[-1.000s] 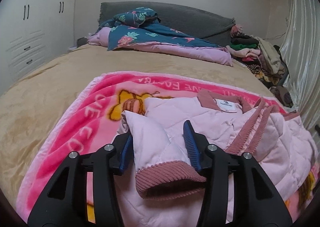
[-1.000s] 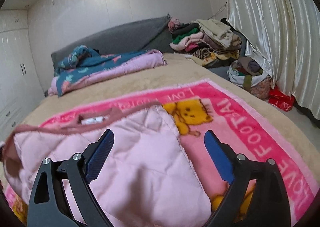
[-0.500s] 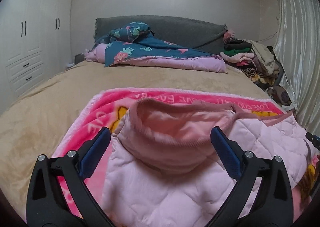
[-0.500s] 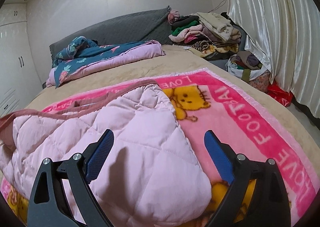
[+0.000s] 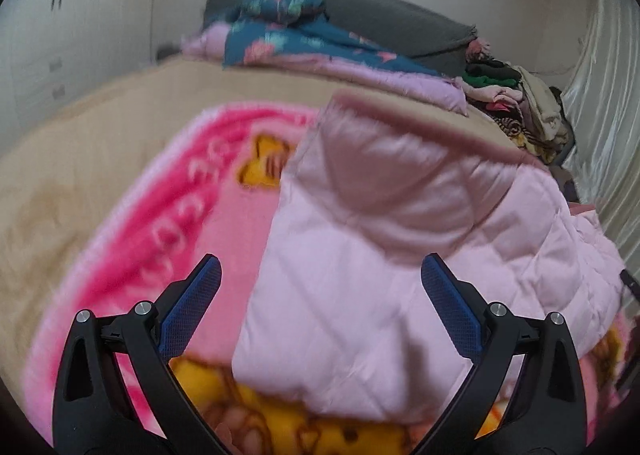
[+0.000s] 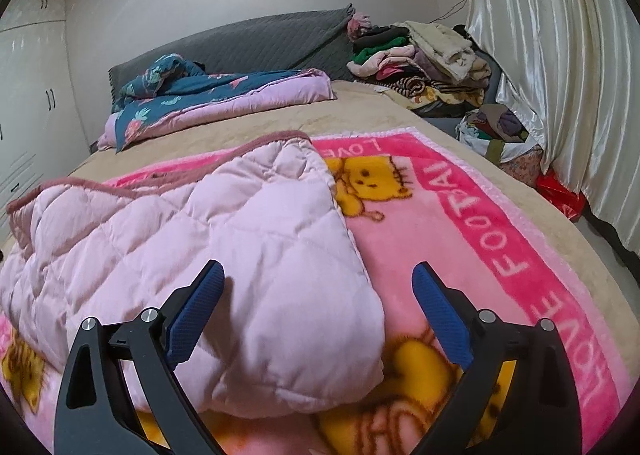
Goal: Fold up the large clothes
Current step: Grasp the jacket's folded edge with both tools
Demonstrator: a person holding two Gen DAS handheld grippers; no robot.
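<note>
- My left gripper and right gripper both stand wide, holding nothing; the left's jaws have just been opening.
- The pink quilted jacket lies half-folded on the pink blanket.
- Next, I judge, regrasp the near edge to fold again.

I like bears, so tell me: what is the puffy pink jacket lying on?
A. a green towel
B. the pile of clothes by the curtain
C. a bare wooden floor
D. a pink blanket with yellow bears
D: the pink jacket lies on the pink blanket printed with yellow bears, spread over the bed.
</note>
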